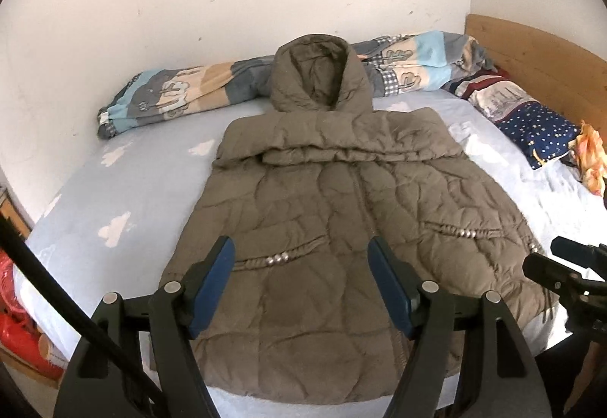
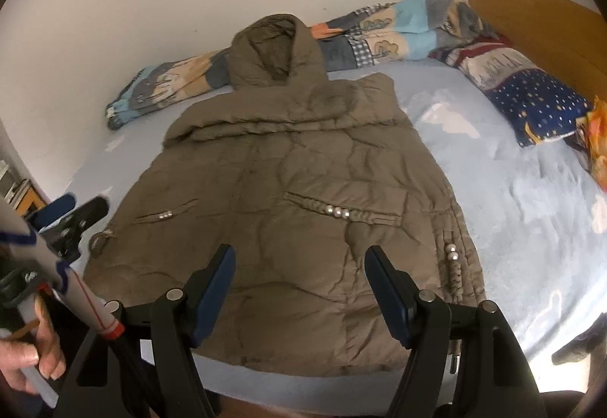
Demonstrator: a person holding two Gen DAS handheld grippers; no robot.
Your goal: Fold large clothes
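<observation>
Ahead of both grippers, brown hooded coat [image 1: 341, 228] flat on the bed [image 1: 114, 197]; left gripper [image 1: 301, 281] spread wide, empty; right gripper [image 2: 299, 281] likewise spread, empty.

Each claw [image 1: 299, 289] [image 2: 299, 289] is black-framed with blue pads [image 1: 212, 281] and silver screws.

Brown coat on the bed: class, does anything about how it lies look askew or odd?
Nothing stands out. The brown coat lies flat on the bed sheet, hood toward the wall, sleeves folded across its chest. Both grippers, left and right, are open above its hem.
</observation>
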